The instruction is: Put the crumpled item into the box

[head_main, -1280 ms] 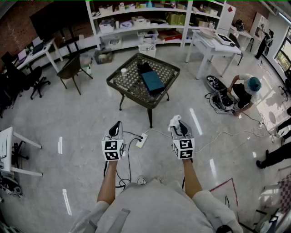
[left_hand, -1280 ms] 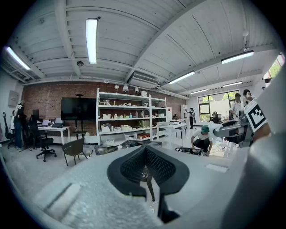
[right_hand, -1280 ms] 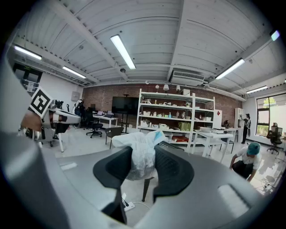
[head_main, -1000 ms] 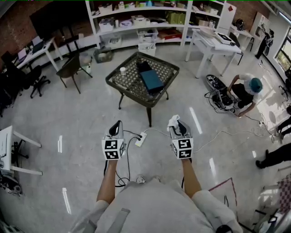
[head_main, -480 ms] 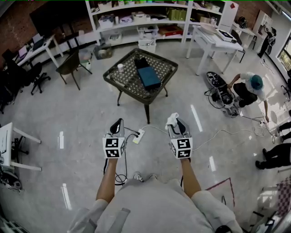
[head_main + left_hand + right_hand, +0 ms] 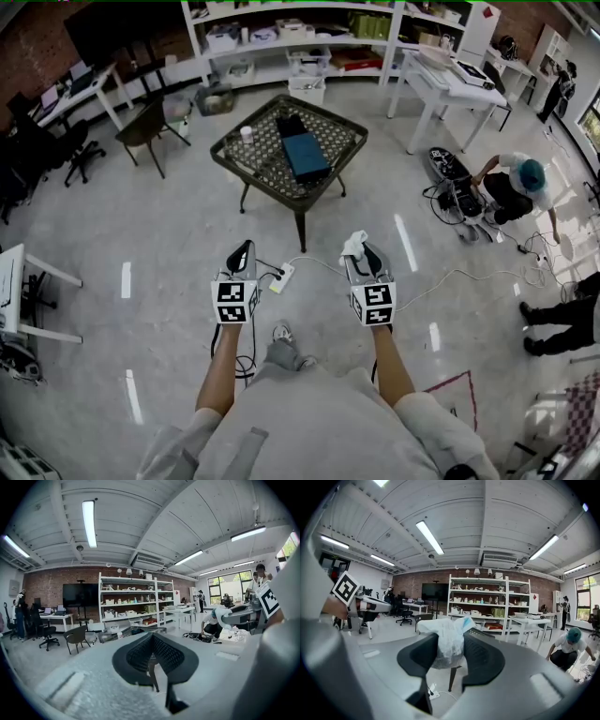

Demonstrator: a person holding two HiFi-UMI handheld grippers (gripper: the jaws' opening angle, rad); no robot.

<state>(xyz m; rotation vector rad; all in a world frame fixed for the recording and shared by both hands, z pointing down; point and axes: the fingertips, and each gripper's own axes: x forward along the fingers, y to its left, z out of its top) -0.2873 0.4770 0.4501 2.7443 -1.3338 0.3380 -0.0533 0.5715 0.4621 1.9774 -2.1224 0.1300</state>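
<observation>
Person stands on the near side of the mesh-topped table [image 6: 262, 161], well short of it, both grippers held out toward it.

Right gripper [image 6: 362, 251]: jaws part-way closed and clamped on the crumpled item [image 6: 446, 644], a white wad of thin, glossy film or tissue with a pale blue edge at its top. The pads press it from both sides. The wad bulges above and below them and fills the gap. In the head view it shows as a white tuft [image 6: 355, 245] at the jaw tips, off the table's near corner and well apart from it.

Left gripper [image 6: 152, 657]: jaws together, nothing between them. It is level with the right one and just as far from the table.

On the table: a teal box-like thing [image 6: 303, 155] near the middle, a black thing [image 6: 291, 126] touching its far end, and a paper cup [image 6: 247, 134] toward the left edge. I cannot tell from here whether the box is open. A power strip [image 6: 279, 278] lies on the floor beyond the table's near leg.

Handling, as judged:
- Light, soft and squashable, with no risk of breakage.
- Thin film may slide between pads or cling to one on release.
- The best hold is across the thick middle of the wad, as now. Loose corners would tear or pull free.
</observation>
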